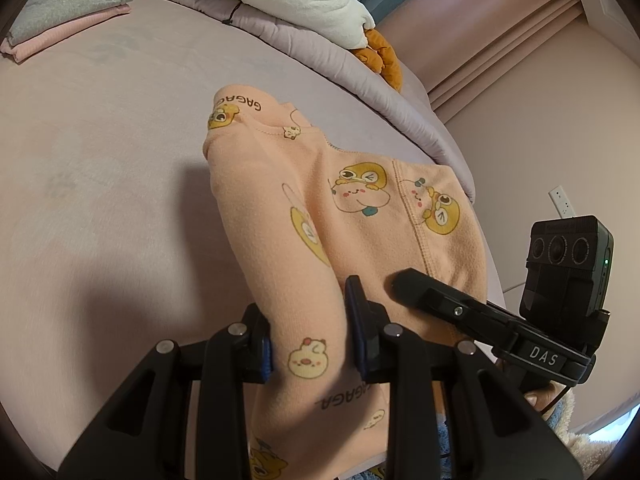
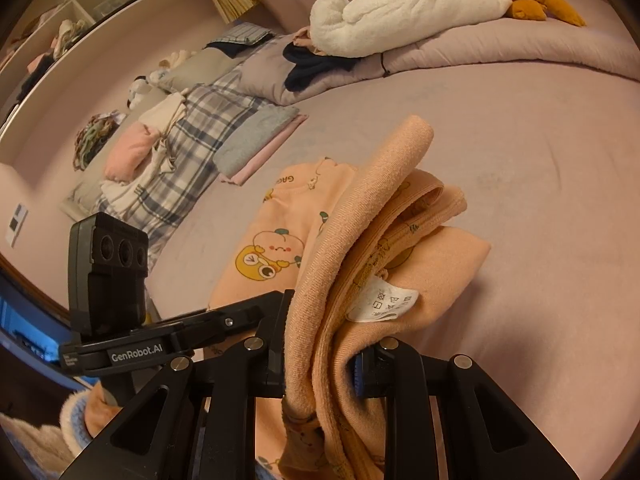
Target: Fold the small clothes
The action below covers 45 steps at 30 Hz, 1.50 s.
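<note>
A small peach garment [image 1: 360, 216] printed with yellow cartoon animals lies partly on the pink bed sheet [image 1: 100, 160]. My left gripper [image 1: 310, 332] is shut on one bunched edge of it and lifts that edge. My right gripper [image 2: 320, 360] is shut on another thick bunch of the same garment [image 2: 360, 248], with a white care label [image 2: 384, 302] hanging out. The right gripper shows in the left wrist view [image 1: 408, 280] close beside the left one. The left gripper's body shows in the right wrist view [image 2: 224, 320].
A grey and pink folded stack [image 1: 60, 12] lies at the far left of the bed. A white plush duck [image 2: 400, 12] rests on a rolled lilac quilt [image 2: 500, 52] at the back. Plaid bedding and more clothes [image 2: 180, 152] lie to the left. The bed edge [image 1: 476, 208] runs at right.
</note>
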Tool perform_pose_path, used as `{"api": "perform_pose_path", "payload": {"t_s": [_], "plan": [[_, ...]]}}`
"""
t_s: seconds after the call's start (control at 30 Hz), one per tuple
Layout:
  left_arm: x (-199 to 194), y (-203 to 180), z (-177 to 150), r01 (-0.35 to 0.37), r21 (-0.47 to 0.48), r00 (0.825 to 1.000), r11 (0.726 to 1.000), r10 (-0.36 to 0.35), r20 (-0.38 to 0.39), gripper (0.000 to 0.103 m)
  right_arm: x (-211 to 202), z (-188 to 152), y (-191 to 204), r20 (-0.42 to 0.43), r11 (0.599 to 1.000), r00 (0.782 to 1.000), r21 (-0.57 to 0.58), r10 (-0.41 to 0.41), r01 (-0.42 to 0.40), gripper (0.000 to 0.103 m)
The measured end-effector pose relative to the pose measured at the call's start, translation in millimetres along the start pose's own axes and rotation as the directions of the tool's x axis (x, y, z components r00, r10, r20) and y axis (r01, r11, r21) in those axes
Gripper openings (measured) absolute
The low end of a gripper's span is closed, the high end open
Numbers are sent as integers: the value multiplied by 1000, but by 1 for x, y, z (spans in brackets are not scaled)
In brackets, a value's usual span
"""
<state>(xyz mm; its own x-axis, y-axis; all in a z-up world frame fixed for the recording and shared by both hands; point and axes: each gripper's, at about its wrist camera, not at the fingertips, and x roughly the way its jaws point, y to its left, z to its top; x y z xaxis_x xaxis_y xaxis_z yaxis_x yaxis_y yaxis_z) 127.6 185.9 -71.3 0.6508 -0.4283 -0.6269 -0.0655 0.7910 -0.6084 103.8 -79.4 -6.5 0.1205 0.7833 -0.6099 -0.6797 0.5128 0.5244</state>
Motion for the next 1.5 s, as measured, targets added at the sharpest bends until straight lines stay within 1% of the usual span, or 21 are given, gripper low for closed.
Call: {"api": "perform_pose_path", "payload": {"t_s": [0.33, 0.77, 1.5], "plan": [[2, -2, 2, 1, 13, 1000, 1000, -1, 8, 28, 1, 1, 0, 15, 1000, 1000, 2, -8, 8, 24], [3, -2, -3, -7, 6, 1000, 1000, 7, 12, 28, 6, 8, -3, 7, 1000, 1000, 1, -19, 19, 24], [3, -5, -2, -17, -7, 1000, 1000, 17, -4, 28, 17, 13, -5, 3, 999, 1000, 16, -31, 31, 24]]}}
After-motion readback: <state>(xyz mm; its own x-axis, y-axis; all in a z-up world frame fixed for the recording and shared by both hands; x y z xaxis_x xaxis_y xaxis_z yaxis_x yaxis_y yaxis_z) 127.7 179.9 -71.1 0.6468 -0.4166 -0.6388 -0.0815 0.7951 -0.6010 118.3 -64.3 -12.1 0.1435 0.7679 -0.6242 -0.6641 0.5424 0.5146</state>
